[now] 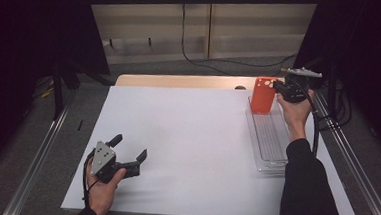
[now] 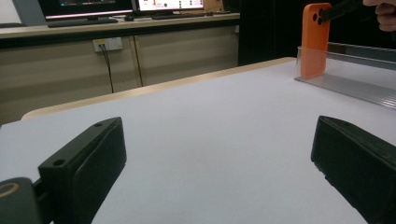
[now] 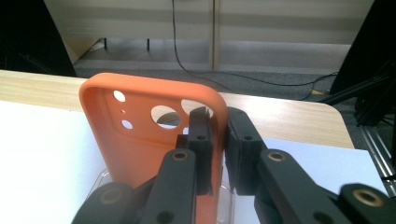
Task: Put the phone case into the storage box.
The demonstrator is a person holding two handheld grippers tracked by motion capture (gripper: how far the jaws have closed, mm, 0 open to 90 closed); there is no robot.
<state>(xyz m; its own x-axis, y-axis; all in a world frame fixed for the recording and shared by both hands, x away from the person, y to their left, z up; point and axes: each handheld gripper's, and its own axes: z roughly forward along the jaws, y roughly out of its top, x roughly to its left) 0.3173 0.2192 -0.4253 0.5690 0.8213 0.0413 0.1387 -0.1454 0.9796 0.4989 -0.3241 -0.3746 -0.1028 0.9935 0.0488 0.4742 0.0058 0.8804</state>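
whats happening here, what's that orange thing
A person at a table holds a hand-held gripper in each hand. The right hand-held gripper is clamped on the side edge of an orange phone case, holding it upright at the far end of a long clear tray on the right of the white table. The case's lower end is inside the tray. The left hand-held gripper sits open and idle near the front left, holding nothing.
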